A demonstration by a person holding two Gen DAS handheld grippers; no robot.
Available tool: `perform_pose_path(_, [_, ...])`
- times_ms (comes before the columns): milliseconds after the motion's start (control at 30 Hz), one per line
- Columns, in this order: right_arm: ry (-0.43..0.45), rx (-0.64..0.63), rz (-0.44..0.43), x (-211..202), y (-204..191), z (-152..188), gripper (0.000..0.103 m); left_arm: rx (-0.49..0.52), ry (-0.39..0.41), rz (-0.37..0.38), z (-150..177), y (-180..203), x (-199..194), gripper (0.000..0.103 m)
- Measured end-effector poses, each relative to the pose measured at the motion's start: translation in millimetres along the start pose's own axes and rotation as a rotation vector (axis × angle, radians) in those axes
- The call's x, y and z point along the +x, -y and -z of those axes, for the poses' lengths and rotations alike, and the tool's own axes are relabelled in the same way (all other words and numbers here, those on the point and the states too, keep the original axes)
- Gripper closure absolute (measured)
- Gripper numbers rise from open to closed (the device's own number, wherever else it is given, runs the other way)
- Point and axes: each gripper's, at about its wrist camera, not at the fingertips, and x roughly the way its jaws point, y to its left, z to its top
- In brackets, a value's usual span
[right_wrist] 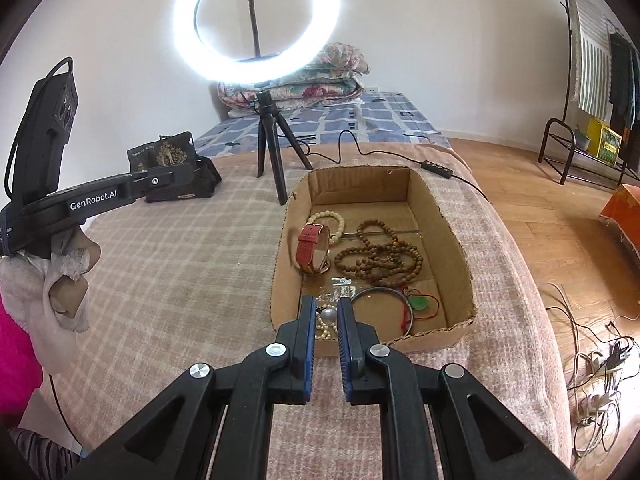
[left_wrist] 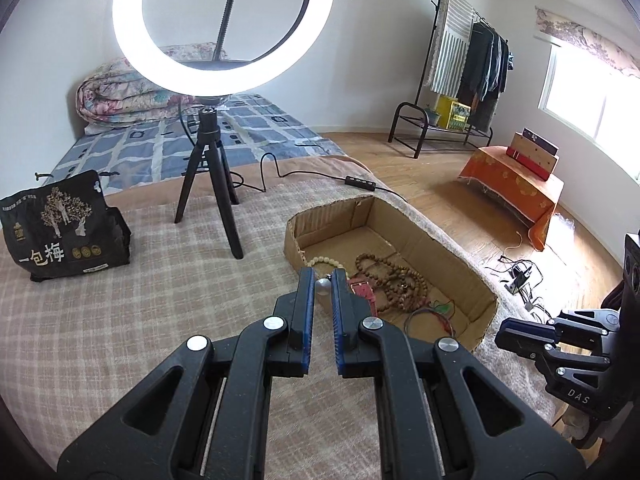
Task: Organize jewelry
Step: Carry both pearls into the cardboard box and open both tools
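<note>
A shallow cardboard box (right_wrist: 448,216) lies on a bed covered by a pink checked blanket (right_wrist: 180,280). Inside the box sit a pale bead bracelet (right_wrist: 334,220), a red-strapped watch (right_wrist: 310,246), a tangle of brown wooden beads (right_wrist: 380,256), a thin hoop (right_wrist: 384,304), a green pendant on red cord (right_wrist: 420,303) and, nearest the front wall, a string of small pearls (right_wrist: 326,322).

The right tool (right_wrist: 325,316) points down over the box's front edge, blue-padded jaws almost closed with nothing held; the pearls show through the gap. The left tool (left_wrist: 323,286) is likewise nearly closed and empty, angled down toward the box from the left. A gloved hand (right_wrist: 60,280) grips its handle.

Farther back on the blanket stand a black snack bag (left_wrist: 60,228) and a lit ring light (left_wrist: 224,28) on a tripod. Beyond lie a folded quilt (left_wrist: 120,96), wooden floor (left_wrist: 440,176) and a clothes rack (left_wrist: 468,64).
</note>
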Motion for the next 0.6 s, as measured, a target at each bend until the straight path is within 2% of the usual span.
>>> perform_pose_path(600, [-0.027, 0.003, 0.012, 33.5, 29.8, -14.3, 0.094, 0.023, -0.014, 0.014, -30.3, 25.3, 65.9, 0.097])
